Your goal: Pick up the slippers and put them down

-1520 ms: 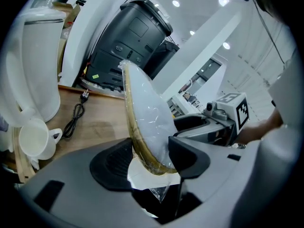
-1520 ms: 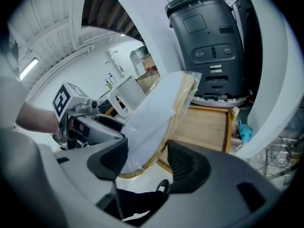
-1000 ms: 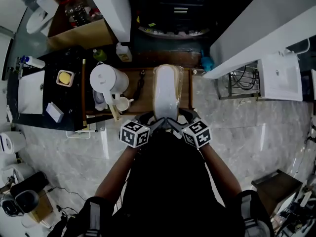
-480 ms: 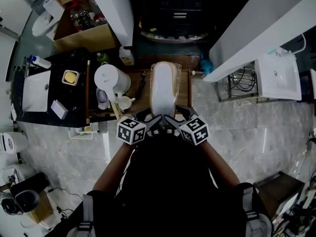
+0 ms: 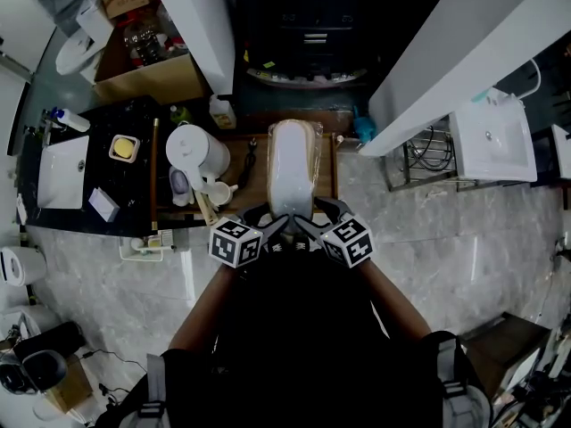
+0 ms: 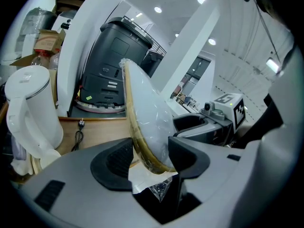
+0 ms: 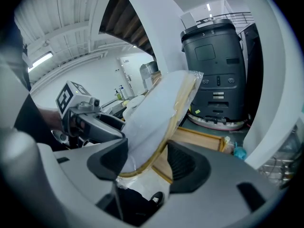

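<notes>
**Both tongs clamped on the heel end, slippers held over the tray**

You've got the white plastic-wrapped slippers (image 5: pixel 293 163) with the tan sole edge pinched at their near end. The left gripper (image 5: pixel 275 225) and right gripper (image 5: pixel 310 225) are each clamped on it side by side. The toes point far over the brown wooden tray (image 5: pixel 328 178), just right of the white plastic kettle (image 5: pixel 198 148). The pair looks light and squishy, and that wrap is probably slick. I'd put the pads on the firmer sole rim, not the loose film, or the far end may droop.
</notes>
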### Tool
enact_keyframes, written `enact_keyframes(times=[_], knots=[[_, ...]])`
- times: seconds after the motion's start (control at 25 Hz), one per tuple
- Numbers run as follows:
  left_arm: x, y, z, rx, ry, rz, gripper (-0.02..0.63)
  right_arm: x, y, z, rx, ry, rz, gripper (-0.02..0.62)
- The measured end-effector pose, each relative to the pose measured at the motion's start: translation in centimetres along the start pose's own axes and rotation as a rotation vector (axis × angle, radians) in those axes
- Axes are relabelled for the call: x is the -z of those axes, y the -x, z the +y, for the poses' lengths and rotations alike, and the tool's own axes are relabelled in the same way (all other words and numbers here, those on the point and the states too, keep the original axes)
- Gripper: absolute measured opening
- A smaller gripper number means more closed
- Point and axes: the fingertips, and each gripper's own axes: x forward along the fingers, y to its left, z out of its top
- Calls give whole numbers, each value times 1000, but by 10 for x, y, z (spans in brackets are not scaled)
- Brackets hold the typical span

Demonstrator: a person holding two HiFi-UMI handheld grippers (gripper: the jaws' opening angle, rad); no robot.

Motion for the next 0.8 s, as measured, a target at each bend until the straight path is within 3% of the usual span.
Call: enact_keyframes(times=[0.28, 0.8], knots=[[0, 4, -1, -1, -19, 3, 214, 3, 1, 2, 0, -4, 0, 264], [1, 5, 3, -11, 26, -20, 210, 4, -3, 4, -11, 0, 5, 264]])
